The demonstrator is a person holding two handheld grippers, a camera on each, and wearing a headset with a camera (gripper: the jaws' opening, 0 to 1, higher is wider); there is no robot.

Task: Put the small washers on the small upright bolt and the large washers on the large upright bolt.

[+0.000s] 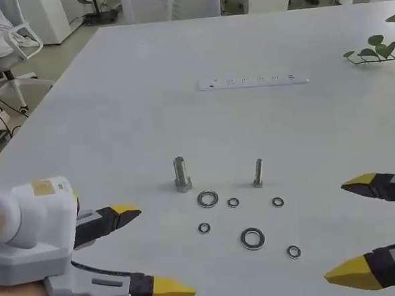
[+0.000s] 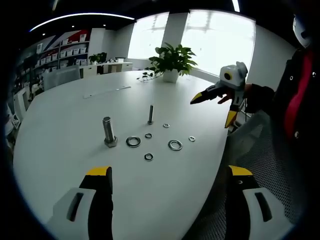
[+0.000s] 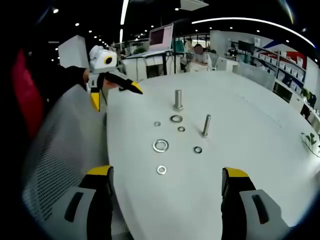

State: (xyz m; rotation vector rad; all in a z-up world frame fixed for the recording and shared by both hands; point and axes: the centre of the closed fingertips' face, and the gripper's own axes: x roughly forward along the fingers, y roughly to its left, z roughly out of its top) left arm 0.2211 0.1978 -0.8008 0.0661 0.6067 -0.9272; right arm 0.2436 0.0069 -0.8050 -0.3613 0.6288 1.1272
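The large bolt [image 1: 180, 174] and the thin small bolt [image 1: 258, 173] stand upright on the white table [image 1: 115, 113]. Two large washers [image 1: 208, 200] [image 1: 252, 238] and several small washers [image 1: 233, 202] lie flat just in front of them. My left gripper [image 1: 153, 252] hovers at the near left, open and holding nothing. At the near right my right gripper [image 1: 343, 229] is also open with nothing in it. In the left gripper view the large bolt [image 2: 108, 132] stands ahead of the jaws. In the right gripper view a small washer [image 3: 161, 170] lies nearest.
A white power strip [image 1: 252, 81] lies flat on the table beyond the bolts. Plant leaves [image 1: 376, 48] reach in at the far right edge. An office chair [image 1: 3, 46] stands off the table's left side.
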